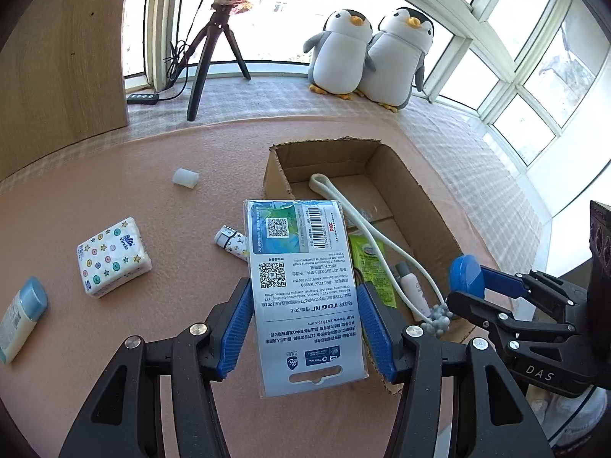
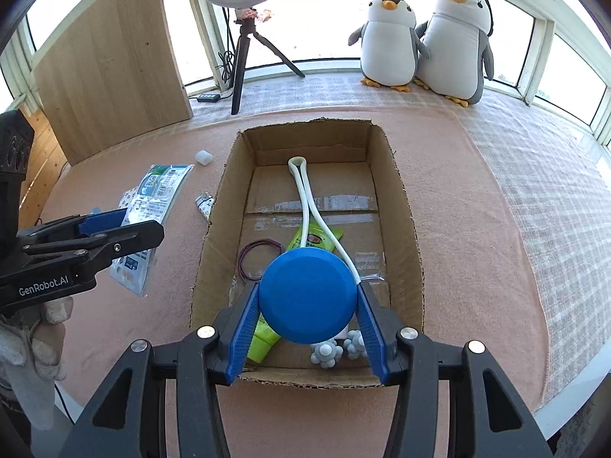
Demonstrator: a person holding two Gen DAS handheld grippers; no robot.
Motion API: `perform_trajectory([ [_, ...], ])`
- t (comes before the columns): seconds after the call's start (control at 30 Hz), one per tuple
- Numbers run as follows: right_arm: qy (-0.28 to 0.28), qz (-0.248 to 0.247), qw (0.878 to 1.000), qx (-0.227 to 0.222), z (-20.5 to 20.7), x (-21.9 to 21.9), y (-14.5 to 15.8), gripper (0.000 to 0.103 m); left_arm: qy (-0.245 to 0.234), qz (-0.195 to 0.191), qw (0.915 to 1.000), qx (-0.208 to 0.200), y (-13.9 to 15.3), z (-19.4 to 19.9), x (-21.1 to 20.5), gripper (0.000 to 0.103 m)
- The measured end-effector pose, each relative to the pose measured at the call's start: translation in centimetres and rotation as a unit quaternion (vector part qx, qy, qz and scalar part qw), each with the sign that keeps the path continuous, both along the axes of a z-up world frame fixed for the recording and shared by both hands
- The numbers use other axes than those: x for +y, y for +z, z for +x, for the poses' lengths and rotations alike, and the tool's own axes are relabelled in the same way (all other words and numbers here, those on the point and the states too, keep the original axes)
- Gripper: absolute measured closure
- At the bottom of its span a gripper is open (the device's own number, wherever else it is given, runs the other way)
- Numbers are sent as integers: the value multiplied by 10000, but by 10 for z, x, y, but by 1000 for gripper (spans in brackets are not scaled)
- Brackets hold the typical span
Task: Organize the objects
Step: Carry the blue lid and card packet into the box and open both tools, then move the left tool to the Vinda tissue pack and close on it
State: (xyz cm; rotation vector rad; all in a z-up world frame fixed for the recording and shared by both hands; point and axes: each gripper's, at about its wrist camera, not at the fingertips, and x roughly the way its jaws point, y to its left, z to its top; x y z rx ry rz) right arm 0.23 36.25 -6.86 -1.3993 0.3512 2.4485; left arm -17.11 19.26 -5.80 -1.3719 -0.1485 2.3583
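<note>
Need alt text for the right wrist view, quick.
The right claw grips a round blue plastic lid above an open cardboard box holding a white looped cord and a green tube, on a pink mat.

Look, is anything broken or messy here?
Only the cardboard box looks rough: its top edges are torn and ragged, with old tape stuck on the floor inside. Nothing is spilled. Both tongs simply hold things, a flat packet and a blue round lid.

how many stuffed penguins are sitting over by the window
2. One stuffed penguin sits on the checked window-ledge cloth; the other penguin sits pressed against its right side. No others show in either view.
</note>
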Motion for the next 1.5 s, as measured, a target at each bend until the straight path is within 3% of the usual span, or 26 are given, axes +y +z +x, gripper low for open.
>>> perform_trajectory([
  [0.27,-49,-40,10000,-14,2,13,-7,57,-245,-14,9997,-83,-8,-18,50,44],
  [0.5,-14,-31,10000,-16,0,11,-10,56,-386,-8,9991,-148,-8,-22,61,43],
  [0.67,30,34,10000,-24,-2,6,-9,43,-349,-19,9992,-178,-9,-24,55,41],
  [1.5,144,-203,9995,189,-11,-41,2,42,-286,-152,9993,177,17,0,6,41],
])
